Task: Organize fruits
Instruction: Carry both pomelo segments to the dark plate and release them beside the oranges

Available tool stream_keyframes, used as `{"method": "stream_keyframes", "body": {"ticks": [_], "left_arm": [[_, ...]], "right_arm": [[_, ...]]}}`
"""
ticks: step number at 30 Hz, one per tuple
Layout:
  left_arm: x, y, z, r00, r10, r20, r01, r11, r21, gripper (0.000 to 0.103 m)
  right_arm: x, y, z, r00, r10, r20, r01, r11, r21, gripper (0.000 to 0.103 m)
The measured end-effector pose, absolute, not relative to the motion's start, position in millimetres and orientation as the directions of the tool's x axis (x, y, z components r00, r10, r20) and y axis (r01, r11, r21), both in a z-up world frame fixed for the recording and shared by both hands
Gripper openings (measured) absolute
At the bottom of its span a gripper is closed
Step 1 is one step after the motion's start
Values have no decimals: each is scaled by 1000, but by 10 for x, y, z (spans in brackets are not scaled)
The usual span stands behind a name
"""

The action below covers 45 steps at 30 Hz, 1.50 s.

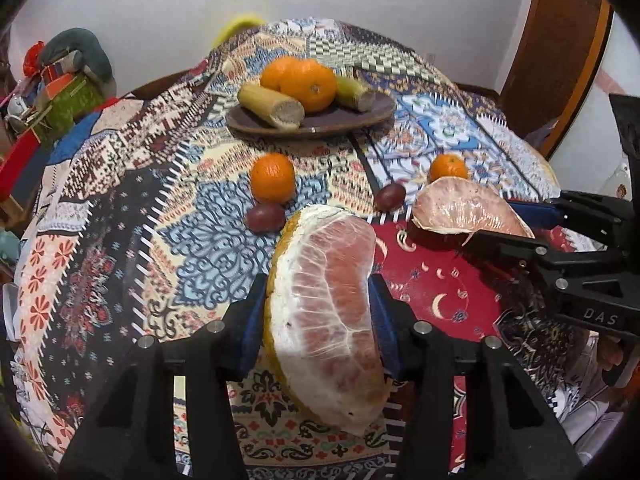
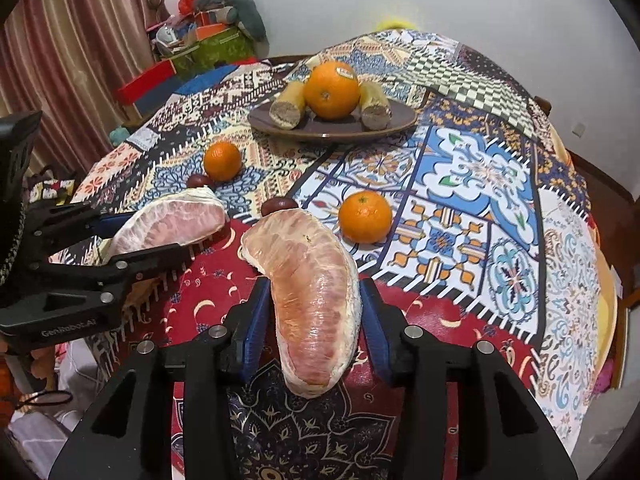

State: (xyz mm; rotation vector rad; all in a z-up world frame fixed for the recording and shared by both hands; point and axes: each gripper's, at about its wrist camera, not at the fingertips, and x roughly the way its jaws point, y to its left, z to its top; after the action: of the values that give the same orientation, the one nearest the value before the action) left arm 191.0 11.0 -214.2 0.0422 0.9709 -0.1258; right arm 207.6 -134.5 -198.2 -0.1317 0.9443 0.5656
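Note:
My left gripper [image 1: 318, 316] is shut on a pomelo wedge with rind [image 1: 328, 320], held above the near table edge; it also shows at the left of the right wrist view [image 2: 176, 220]. My right gripper [image 2: 312, 312] is shut on a peeled pomelo segment [image 2: 312, 292], which also shows in the left wrist view [image 1: 464, 210]. A brown plate [image 1: 360, 118] at the table's far side holds oranges [image 1: 308, 84] and two sugarcane pieces [image 1: 272, 106]. Two loose mandarins [image 1: 273, 178] [image 1: 449, 168] and two dark red fruits [image 1: 266, 218] [image 1: 390, 196] lie on the cloth.
The round table wears a patchwork patterned cloth [image 1: 120, 200]. Boxes and a grey plush [image 1: 76, 56] stand beyond the left edge. A wooden door [image 1: 560, 40] is at the right, a curtain [image 2: 60, 40] at the left.

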Motion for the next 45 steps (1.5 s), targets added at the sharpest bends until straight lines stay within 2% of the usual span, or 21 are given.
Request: {"method": "stream_keyframes", "body": {"ticks": [23,34,45], "left_arm": [[2264,377,-1363,730,-57,-681,64,998,-15,48],[2673,491,-1358,740,-51,-671,44,999,-28,48],[3147,527,-1508,729,-64,-682,47,998,-42,48]], "right_arm": [[2476,-1349,-1289,617,417,-667,-478,872,103,41],[2897,-1357,-1222,644,410,-646,-455,884,107,41],[3296,-1295,-1380,633,391,-668,-445,890,99,41]]}}
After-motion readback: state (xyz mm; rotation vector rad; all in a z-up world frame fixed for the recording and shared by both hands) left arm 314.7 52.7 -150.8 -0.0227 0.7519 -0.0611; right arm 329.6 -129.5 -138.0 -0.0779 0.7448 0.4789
